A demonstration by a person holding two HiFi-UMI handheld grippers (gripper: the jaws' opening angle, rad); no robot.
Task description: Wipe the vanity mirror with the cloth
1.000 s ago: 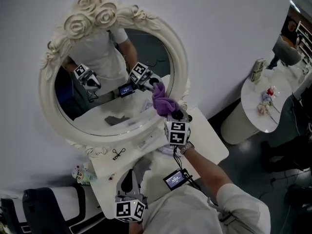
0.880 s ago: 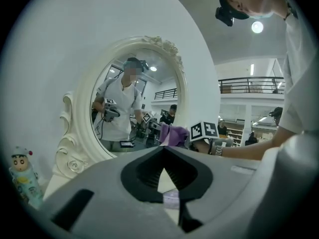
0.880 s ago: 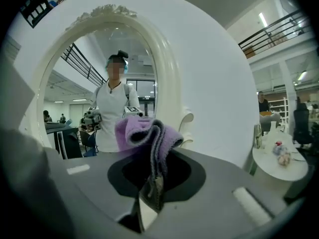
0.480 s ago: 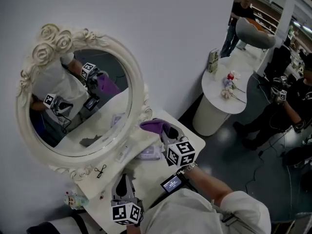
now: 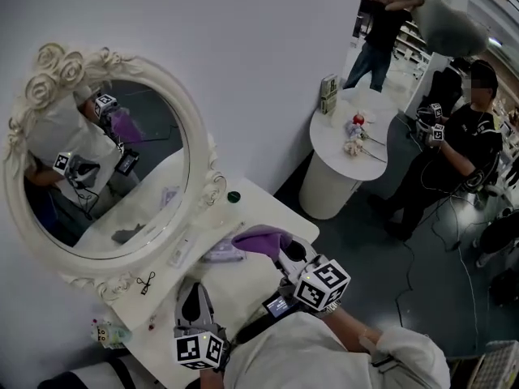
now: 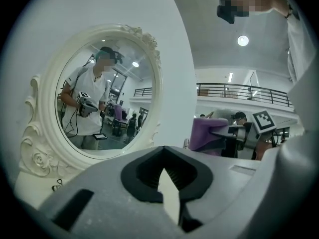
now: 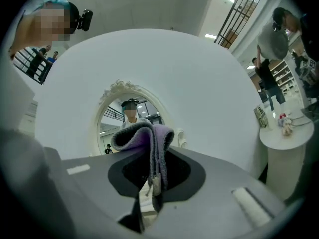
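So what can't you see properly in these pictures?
Mirror: smudges, if any, are too small in every view.
Cloth: the right hand-held gripper body hides its lower part in the right gripper view.
Small black thing by the mirror's foot: too small in the head view to name.
Box on the round table: print too small, head view.

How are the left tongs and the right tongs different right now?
The right tongs are pinching the purple cloth, while the left tongs hold nothing and their tips are closed together. In the head view, the right tongs are over the right side of the white table, and the left tongs are near its front left. Both carry a marker cube, and neither touches the mirror.
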